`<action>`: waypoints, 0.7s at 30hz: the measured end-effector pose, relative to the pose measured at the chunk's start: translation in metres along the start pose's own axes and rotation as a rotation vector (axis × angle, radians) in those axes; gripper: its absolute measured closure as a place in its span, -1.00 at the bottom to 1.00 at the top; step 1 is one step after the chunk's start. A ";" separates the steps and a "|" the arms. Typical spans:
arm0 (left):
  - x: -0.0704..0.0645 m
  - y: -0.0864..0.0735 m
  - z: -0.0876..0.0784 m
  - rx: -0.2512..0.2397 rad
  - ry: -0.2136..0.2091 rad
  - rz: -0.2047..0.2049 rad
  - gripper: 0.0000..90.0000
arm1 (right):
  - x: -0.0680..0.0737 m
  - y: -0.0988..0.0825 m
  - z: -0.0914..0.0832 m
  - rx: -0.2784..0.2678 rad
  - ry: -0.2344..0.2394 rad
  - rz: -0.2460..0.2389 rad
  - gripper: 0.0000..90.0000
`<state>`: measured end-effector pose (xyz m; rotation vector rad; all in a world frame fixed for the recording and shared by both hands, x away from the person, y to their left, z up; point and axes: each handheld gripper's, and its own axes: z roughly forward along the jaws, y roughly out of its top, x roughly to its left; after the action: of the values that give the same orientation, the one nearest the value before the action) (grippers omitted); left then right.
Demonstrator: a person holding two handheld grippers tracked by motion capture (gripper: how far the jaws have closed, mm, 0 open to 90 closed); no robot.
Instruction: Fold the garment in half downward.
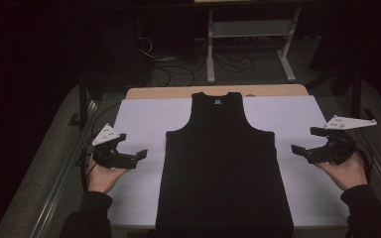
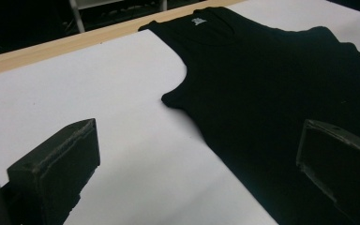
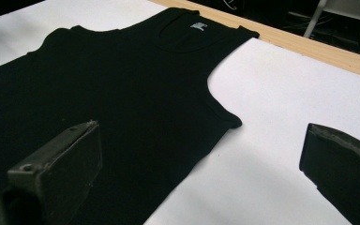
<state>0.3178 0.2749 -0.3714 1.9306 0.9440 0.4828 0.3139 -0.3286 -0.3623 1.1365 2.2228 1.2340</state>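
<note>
Black tank top (image 1: 223, 163) flat on white-covered table (image 1: 139, 119), left claw (image 1: 131, 148) and right claw (image 1: 305, 141) flanking the top, jaws apart, empty.

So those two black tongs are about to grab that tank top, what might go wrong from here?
1. The black tank top lies flat on the white sheet, so the left tongs might pinch the sheet along with the cloth.
2. Both tongs stand open beside the side edges; if the right tongs grip at a different height from the left, a fold would likely come out crooked.
</note>
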 end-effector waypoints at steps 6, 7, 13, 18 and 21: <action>0.003 0.014 0.002 0.005 -0.011 0.010 -1.00 | -0.003 0.006 0.004 0.010 0.009 0.000 -1.00; 0.003 0.014 0.002 0.005 -0.011 0.010 -1.00 | -0.004 0.007 0.004 0.012 0.009 -0.001 -1.00; 0.006 0.025 0.004 0.015 -0.018 0.022 -1.00 | -0.008 0.012 0.007 0.013 0.013 -0.002 -1.00; 0.007 0.030 0.006 0.018 -0.018 0.025 -1.00 | -0.011 0.017 0.007 0.011 0.014 -0.002 -1.00; 0.008 0.033 0.007 0.016 -0.022 0.027 -1.00 | -0.014 0.021 0.008 0.011 0.013 -0.002 -1.00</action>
<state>0.3416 0.2670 -0.3472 1.9616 0.9112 0.4698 0.3380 -0.3293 -0.3507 1.1331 2.2424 1.2337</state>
